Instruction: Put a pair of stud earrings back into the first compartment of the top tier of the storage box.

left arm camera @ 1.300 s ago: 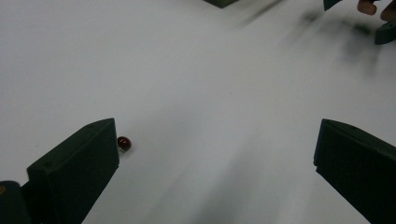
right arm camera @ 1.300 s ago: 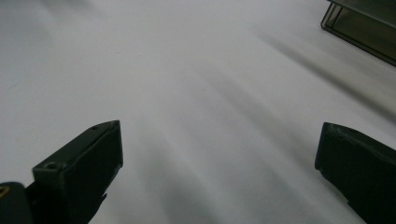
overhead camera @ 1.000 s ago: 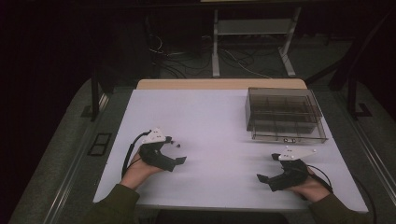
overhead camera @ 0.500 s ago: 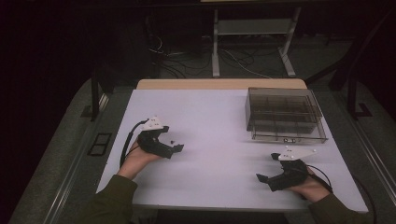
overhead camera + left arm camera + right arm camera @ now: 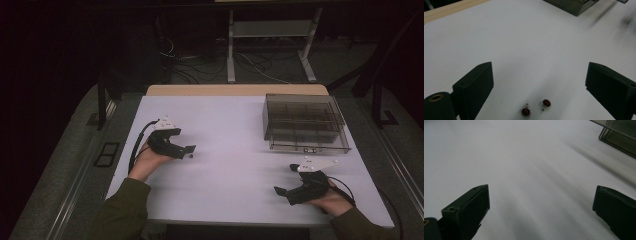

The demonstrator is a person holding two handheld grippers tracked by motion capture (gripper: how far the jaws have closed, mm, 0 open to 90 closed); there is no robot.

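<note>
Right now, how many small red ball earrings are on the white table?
2. Both lie side by side between the left gripper's open jaws: one small red ball earring at left, the other just right of it. None visible elsewhere; the smoky clear compartment box could hide more.

A white table [image 5: 235, 135] has a wooden strip [image 5: 235, 90] along its far edge. On its far right part stands a smoky clear compartment box [image 5: 305, 122]. Beyond the table a metal stand [image 5: 270, 30] rises from the floor, with loose cables [image 5: 200, 65] lying at its feet.
</note>
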